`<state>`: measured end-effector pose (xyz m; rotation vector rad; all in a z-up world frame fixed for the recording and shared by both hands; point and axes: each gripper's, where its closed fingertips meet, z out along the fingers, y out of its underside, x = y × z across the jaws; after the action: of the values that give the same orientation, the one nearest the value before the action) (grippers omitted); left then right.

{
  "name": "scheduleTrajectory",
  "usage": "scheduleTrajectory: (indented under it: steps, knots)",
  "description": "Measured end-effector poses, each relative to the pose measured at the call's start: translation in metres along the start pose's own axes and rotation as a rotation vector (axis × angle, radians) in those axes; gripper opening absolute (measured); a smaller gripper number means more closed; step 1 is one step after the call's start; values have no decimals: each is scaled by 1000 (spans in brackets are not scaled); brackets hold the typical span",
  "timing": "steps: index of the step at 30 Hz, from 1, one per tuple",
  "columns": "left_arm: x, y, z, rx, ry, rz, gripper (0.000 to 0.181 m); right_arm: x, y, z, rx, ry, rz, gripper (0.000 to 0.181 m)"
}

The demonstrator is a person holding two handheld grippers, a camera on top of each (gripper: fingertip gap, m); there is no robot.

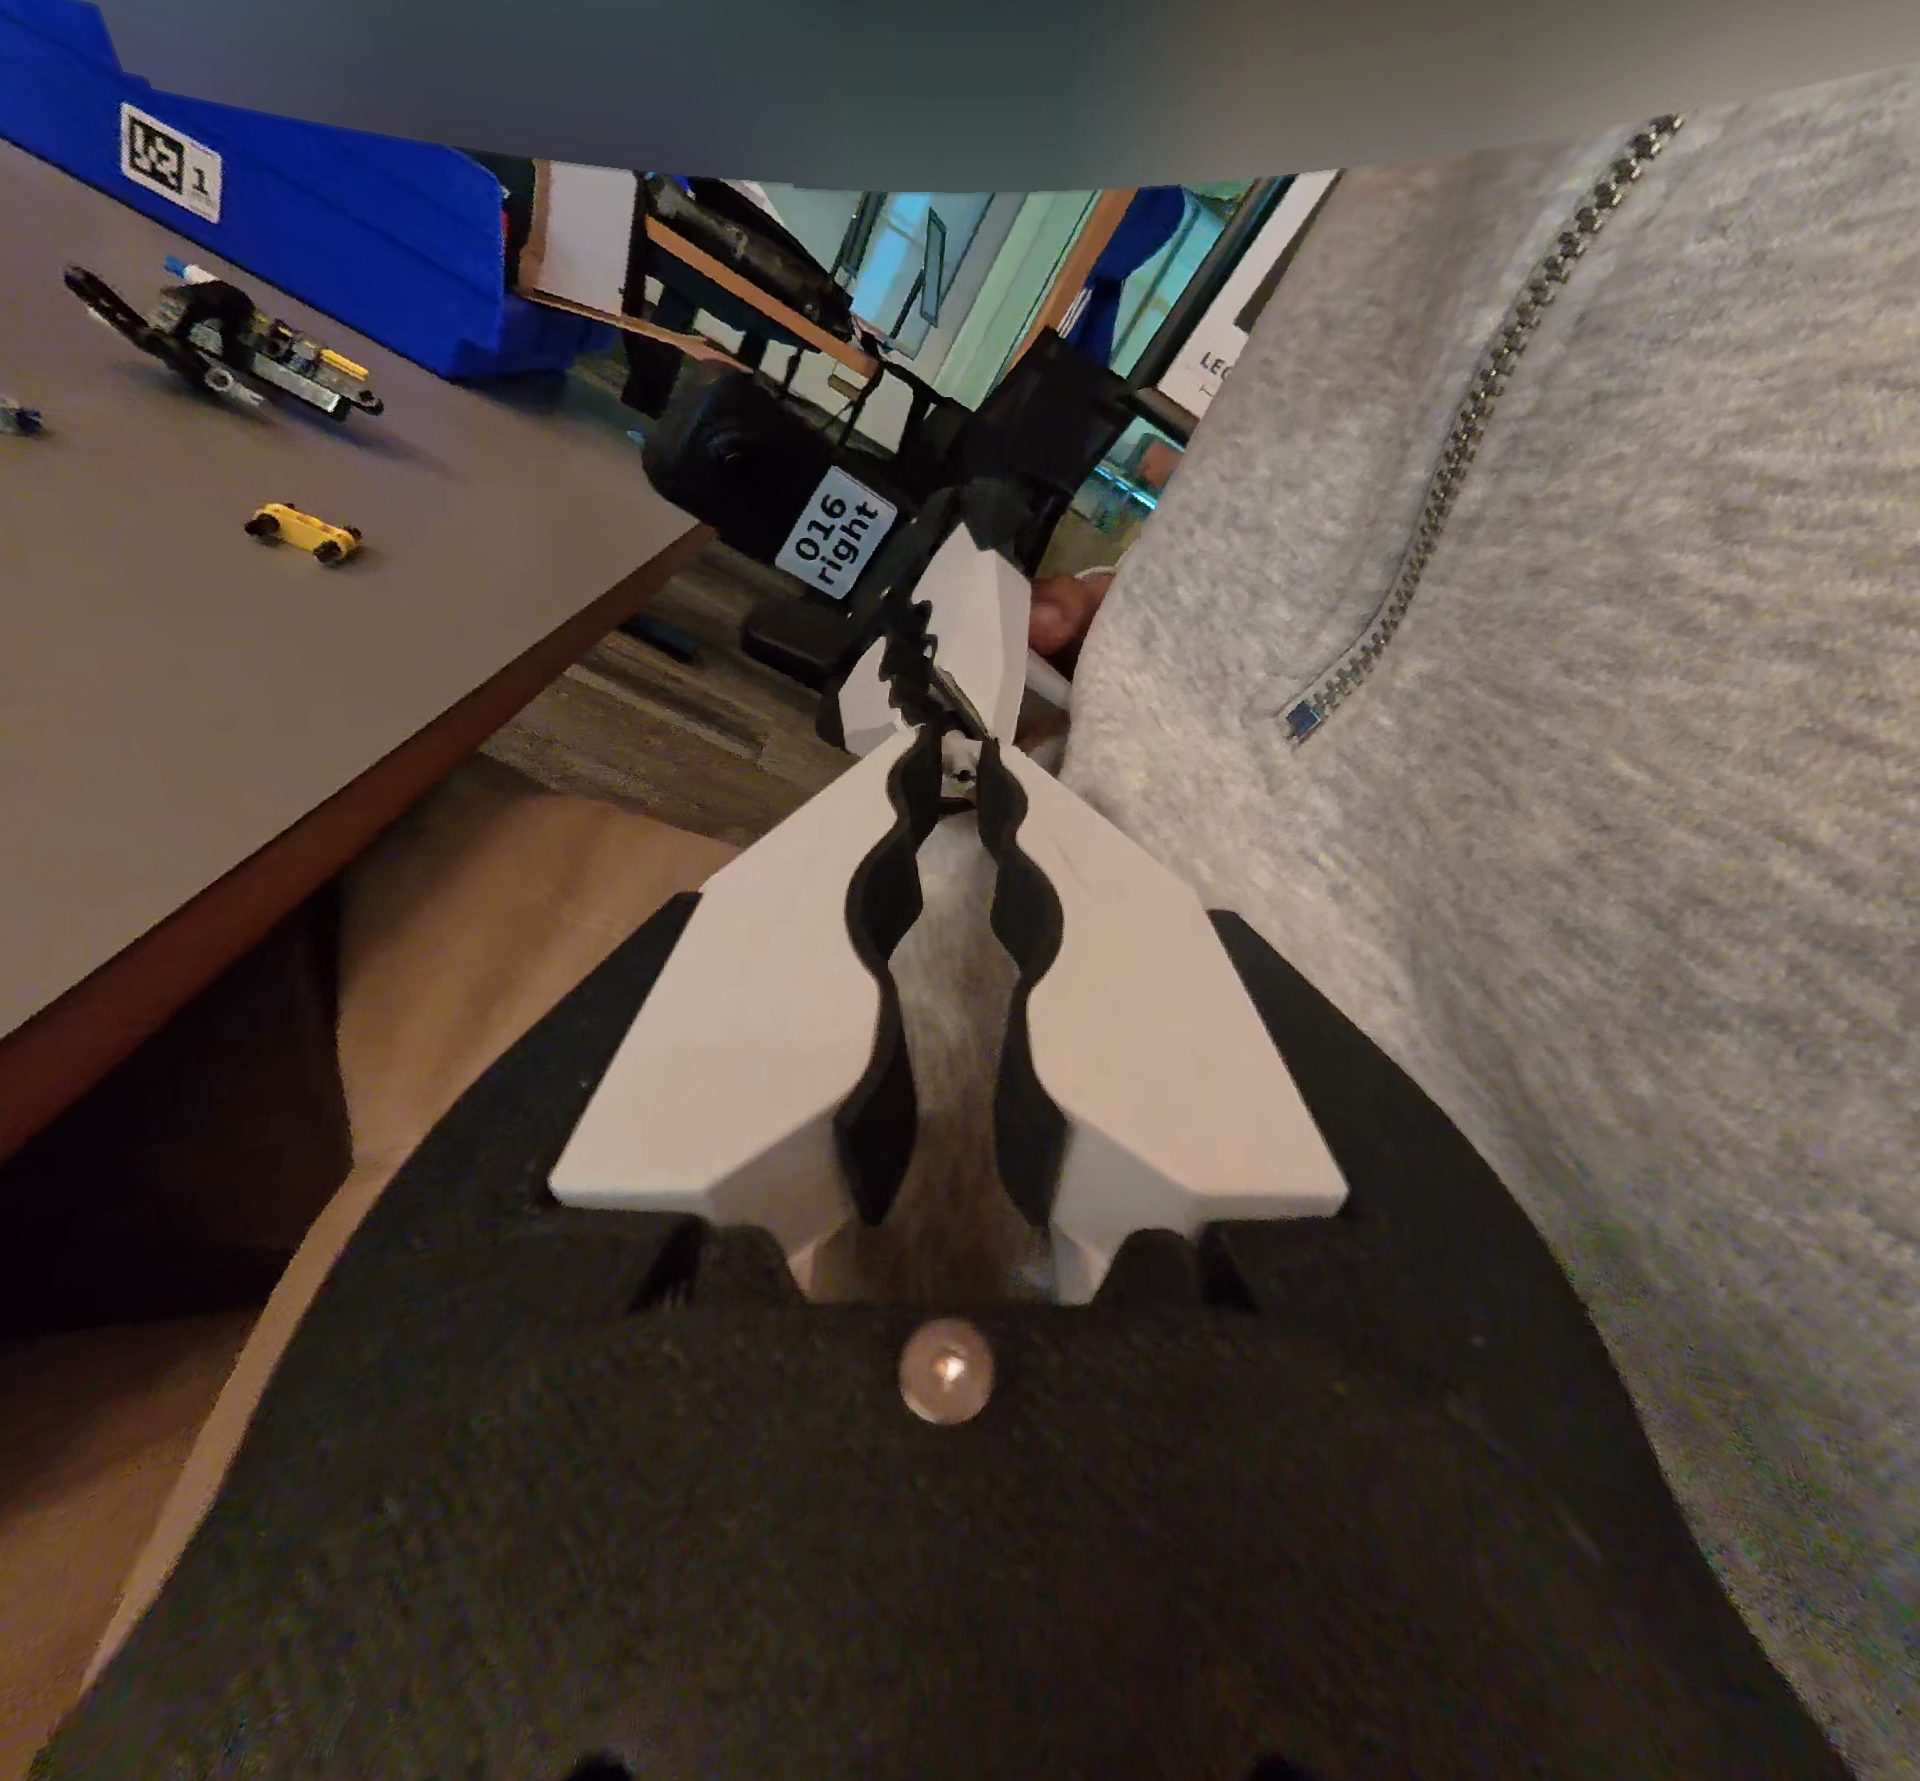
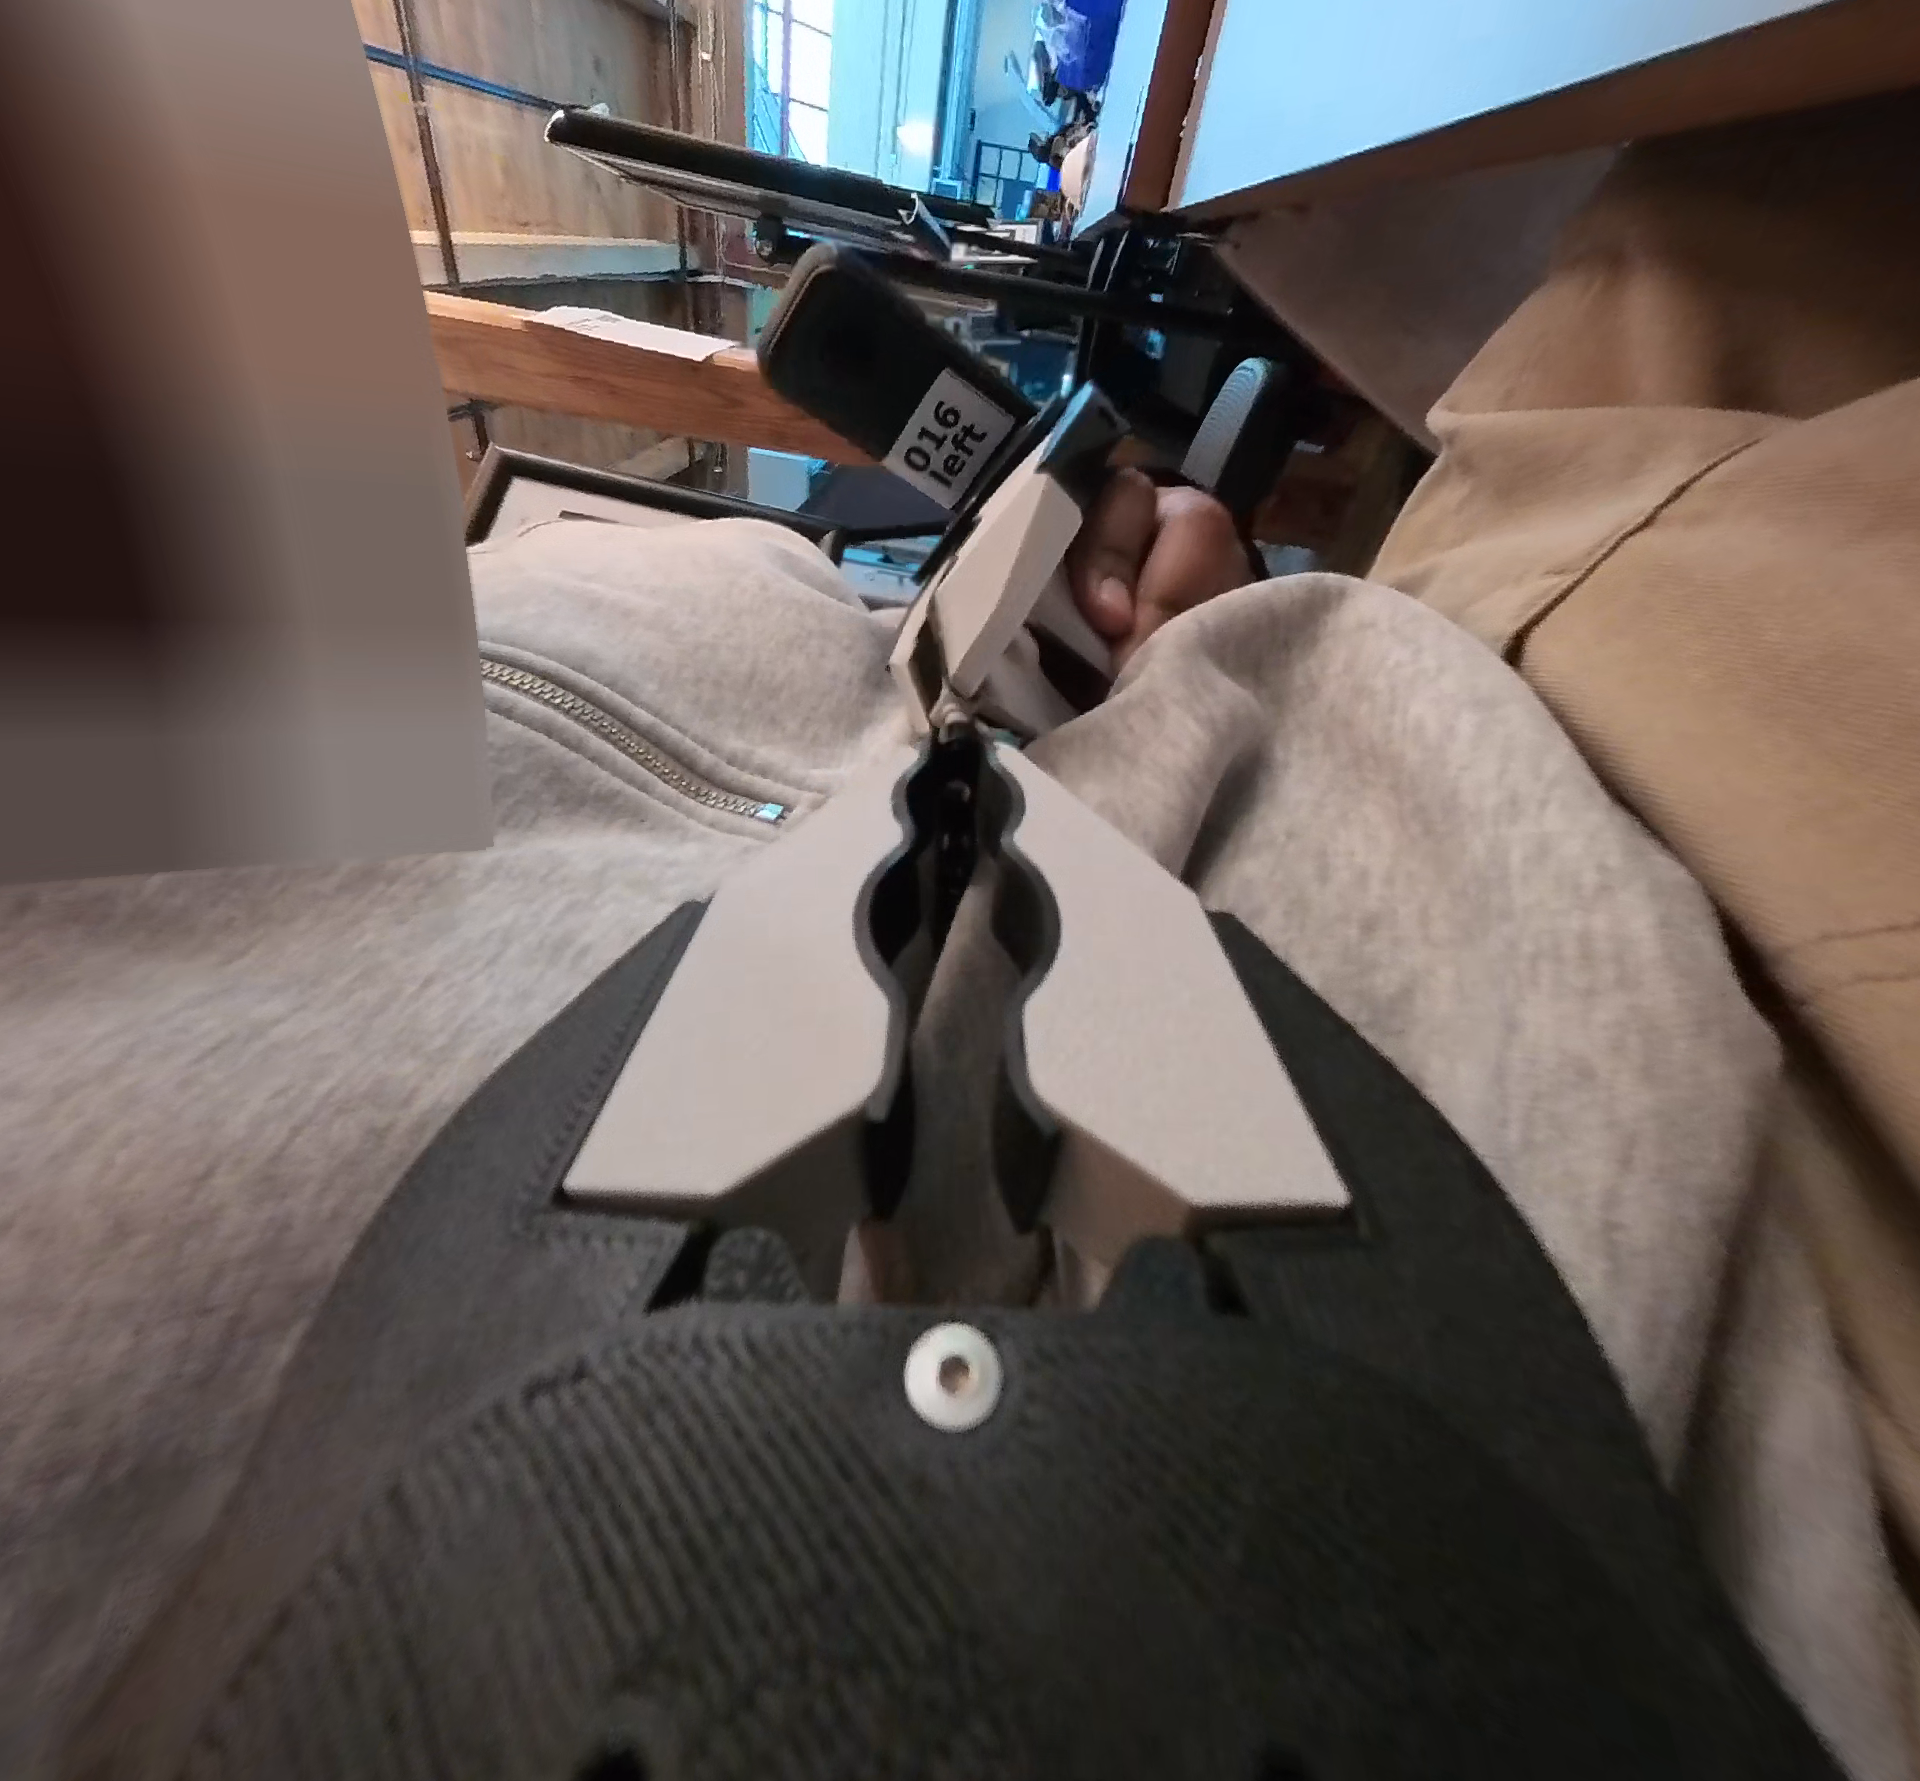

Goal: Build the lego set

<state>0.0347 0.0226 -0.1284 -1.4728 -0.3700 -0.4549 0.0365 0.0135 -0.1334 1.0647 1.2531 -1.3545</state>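
Both grippers are off the table, over the person's lap, and meet tip to tip. My left gripper (image 1: pixel 957 767) is shut on a small light grey lego piece (image 1: pixel 962 777). My right gripper (image 2: pixel 956 763) is shut on a thin black lego piece (image 2: pixel 956 822). The right gripper also shows in the left wrist view (image 1: pixel 914 666), and the left gripper in the right wrist view (image 2: pixel 943 692). The two pieces touch at the tips; how they join is hidden. A partly built black, grey and yellow lego model (image 1: pixel 223 344) lies on the grey table (image 1: pixel 208 692). A yellow piece (image 1: pixel 303 532) lies nearer the table edge.
A blue bin (image 1: pixel 343 225) with a marker tag stands at the back of the table. A tiny blue piece (image 1: pixel 19 417) lies at the far left. The person's grey zip sweater (image 1: pixel 1558 692) fills the right side. The table edge (image 2: pixel 1558 100) is above the lap. Left and right tips are no more than a few centimetres apart.
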Motion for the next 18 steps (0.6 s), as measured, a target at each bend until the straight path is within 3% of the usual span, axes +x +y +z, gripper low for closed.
scheduleTrajectory:
  steps: [6, 18]
  knots:
    - [6, 1, 1, -26, -48, 171, 6, -1, 5, 0, -53, -55, 76, 5]
    - [3, 2, 2, -31, -38, 128, 6, 0, 1, 1, -36, -7, 13, 4]
